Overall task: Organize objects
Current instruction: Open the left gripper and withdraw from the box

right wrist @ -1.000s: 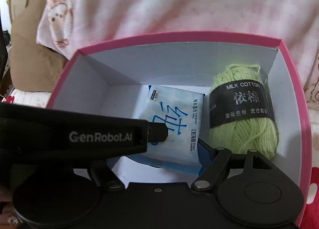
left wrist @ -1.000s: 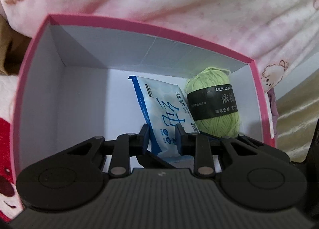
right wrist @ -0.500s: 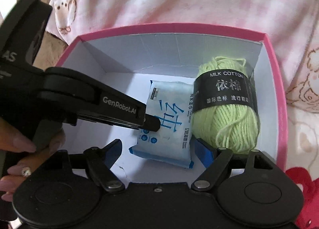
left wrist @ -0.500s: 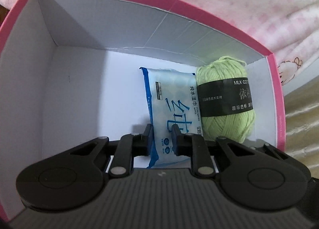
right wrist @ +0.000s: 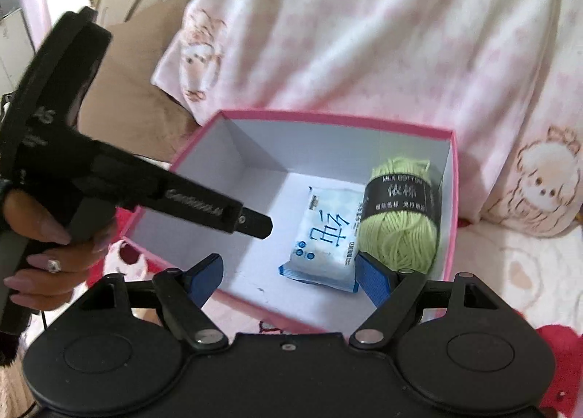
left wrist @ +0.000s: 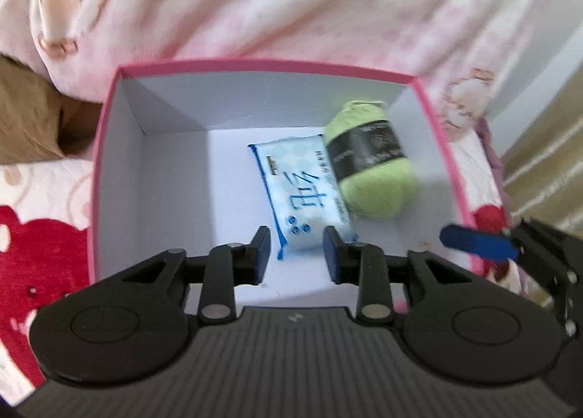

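Note:
A pink box with white inside [left wrist: 120,134] [right wrist: 450,199] sits on the bed. In it lie a blue-and-white wet-wipe pack [left wrist: 302,192] [right wrist: 324,232] and, to its right, a green yarn ball with a black label [left wrist: 371,166] [right wrist: 400,217]. My left gripper [left wrist: 297,250] is open and empty, raised above the box's near side; its finger [right wrist: 255,225] hangs over the box in the right wrist view. My right gripper [right wrist: 289,277] is open and empty above the box's near edge; one blue fingertip [left wrist: 477,243] shows at the right.
A pink blanket with cartoon prints [left wrist: 291,3] [right wrist: 364,35] lies bunched behind the box. A white sheet with red bear prints [left wrist: 40,236] is under the box. A brown cushion [left wrist: 25,119] lies at the left. A hand [right wrist: 43,236] holds the left gripper.
My left gripper has opened, let go of the wet-wipe pack and pulled back up out of the box. The pack now lies beside the yarn. My right gripper has pulled back too.

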Demonstrator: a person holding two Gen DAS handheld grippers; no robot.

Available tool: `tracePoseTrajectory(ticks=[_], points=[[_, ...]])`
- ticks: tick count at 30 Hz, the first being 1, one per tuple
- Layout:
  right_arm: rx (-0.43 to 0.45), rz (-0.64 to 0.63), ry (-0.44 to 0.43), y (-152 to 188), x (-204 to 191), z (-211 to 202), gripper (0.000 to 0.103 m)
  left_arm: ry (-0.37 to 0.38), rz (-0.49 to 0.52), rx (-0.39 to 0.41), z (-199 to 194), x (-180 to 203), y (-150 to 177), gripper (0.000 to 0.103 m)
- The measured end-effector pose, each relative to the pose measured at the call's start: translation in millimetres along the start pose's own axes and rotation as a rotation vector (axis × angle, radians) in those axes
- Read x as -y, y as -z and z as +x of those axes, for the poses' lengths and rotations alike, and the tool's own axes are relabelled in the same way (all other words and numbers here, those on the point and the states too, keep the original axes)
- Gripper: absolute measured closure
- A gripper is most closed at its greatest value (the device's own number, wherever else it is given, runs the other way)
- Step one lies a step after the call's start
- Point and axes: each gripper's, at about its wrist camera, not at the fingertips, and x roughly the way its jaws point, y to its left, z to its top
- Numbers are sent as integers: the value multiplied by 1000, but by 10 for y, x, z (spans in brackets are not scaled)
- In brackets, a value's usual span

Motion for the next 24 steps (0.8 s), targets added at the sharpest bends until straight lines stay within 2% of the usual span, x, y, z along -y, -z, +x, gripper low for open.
tracePoseTrajectory(ticks=[2,7,14,20,22,24], points=[[21,-9,18,10,-41,-151,20,1,24,18,-189,54,27,62],[82,-6,75,114,-118,-562,19,-60,62,52,-604,125,141,57],[122,-20,61,228,-227,-1112,19,-70,127,44,-1118,243,430,46],[154,-92,62,413,-283,-1512,18,-67,197,65,-1516,378,739,42],[144,-75,69,489,-261,-1568,12,-94,230,82,-1583,445,847,41],[133,-39,69,586,-205,-1604,10,-119,243,91,-1606,492,943,40]])
